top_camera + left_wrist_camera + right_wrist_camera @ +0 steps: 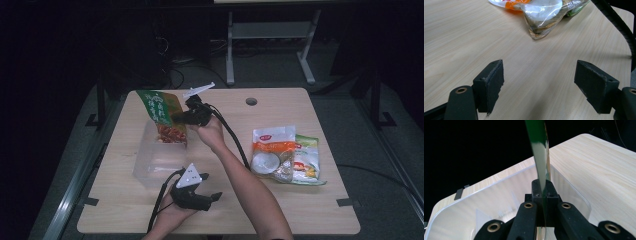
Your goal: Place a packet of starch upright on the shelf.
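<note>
With the right gripper [179, 118] clamped on the green snack bag [161, 107] above the clear plastic box [159, 159], lower it straight in before releasing, while the left gripper [212, 187] waits open near the tabletop [300, 200].

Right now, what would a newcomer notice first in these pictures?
The right gripper holds a green snack bag above a clear plastic bin at the table's left. At the right lie two more snack packets. The left gripper waits open near the front edge.
</note>
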### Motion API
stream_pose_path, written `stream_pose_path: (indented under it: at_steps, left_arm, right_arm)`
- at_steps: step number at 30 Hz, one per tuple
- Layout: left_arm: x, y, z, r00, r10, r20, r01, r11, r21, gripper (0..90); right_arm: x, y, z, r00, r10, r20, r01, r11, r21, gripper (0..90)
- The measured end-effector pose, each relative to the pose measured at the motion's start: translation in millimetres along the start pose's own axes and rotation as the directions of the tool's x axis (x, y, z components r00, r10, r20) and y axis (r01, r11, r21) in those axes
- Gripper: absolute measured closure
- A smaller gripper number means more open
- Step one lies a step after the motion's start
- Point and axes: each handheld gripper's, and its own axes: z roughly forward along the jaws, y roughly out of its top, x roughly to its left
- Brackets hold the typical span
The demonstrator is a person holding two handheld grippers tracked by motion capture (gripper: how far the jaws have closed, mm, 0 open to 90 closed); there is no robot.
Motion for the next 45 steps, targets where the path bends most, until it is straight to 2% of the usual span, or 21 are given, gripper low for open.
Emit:
stream_pose_path:
  at_steps: [3,8,15,21,23,29,45]
  left_arm:
    - [0.5,0.4,-0.3,1.0,0.001,0.0,-0.001,1.0,0.0,23.2]
    - [0.7,0.6,0.3,1.0,0.0,0.001,0.0,1.0,0.0,23.2]
    - [-1.3,0.9,3.2,1.0,-0.003,0.002,0.003,1.0,0.004,23.3]
    - [-1.8,1.9,5.7,0.9999,0.014,0.006,-0.014,0.9997,0.019,23.3]
    - [-1.5,1.8,6.1,1.0,0.002,0.009,-0.002,0.9998,0.018,23.2]
    - [-1.1,1.7,6.0,0.9999,0.012,0.007,-0.012,0.9997,0.02,23.3]
    - [-3.2,2.0,9.0,0.9997,0.016,0.017,-0.016,0.9996,0.022,23.4]
  right_arm:
    - [-0.5,0.3,-0.1,1.0,0.001,0.0,-0.001,1.0,0.003,88.0]
    - [-1.2,2.3,-4.6,0.9996,0.008,0.027,-0.008,1.0,0.026,73.6]
    - [-1.2,4.4,-25.0,0.9997,0.011,0.022,-0.012,0.999,0.034,60.2]
    - [-0.2,1.4,-46.3,0.9996,0.009,0.027,-0.01,0.999,0.049,50.9]
    - [-1.0,-0.6,-53.6,0.9996,0.007,0.029,-0.008,0.999,0.049,49.2]
    - [-0.4,-7.8,-73.6,0.9991,0.025,0.034,-0.026,0.999,0.043,45.9]
    - [-3.7,-27.7,-121.1,0.9955,0.041,0.086,-0.048,0.996,0.078,39.4]
